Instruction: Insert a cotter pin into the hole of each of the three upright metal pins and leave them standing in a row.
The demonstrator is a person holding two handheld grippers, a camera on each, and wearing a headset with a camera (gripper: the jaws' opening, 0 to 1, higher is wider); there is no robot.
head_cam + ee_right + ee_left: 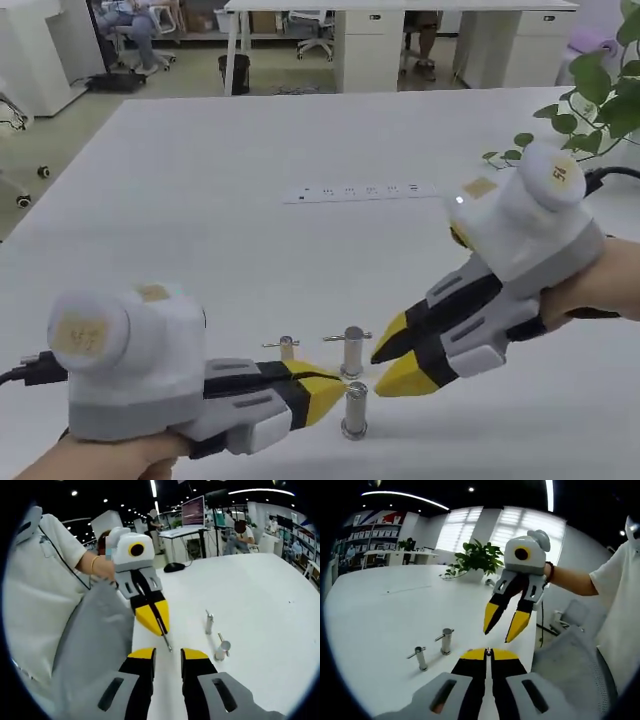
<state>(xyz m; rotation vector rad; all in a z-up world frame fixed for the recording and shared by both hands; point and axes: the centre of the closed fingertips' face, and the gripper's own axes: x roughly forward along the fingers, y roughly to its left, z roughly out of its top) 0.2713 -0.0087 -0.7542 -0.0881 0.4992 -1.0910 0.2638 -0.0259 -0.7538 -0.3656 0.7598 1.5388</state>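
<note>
The white table [250, 150] carries everything. The left hand-held gripper [328, 386] comes in low from the left. Its jaws are pressed together on a thin cotter pin [164, 636], which pokes out past their yellow tips in the right gripper view. The right hand-held gripper [382, 370] slants down from the right with its jaws parted and nothing between them. Its tips are near those of the left one. A plant [600, 100] stands at the table's right edge, and a power strip [360, 190] lies flat farther back.

Three metal pins stand upright close to the gripper tips. The back-left pin [287, 348] has a second cotter pin [272, 345] crosswise through its top. The back-right pin [352, 350], beside it, has a third cotter pin [335, 338] set the same way. The front pin [355, 410] stands nearer the person, just in front of the back-right pin and below the two grippers' tips. Its hole cannot be made out.
</note>
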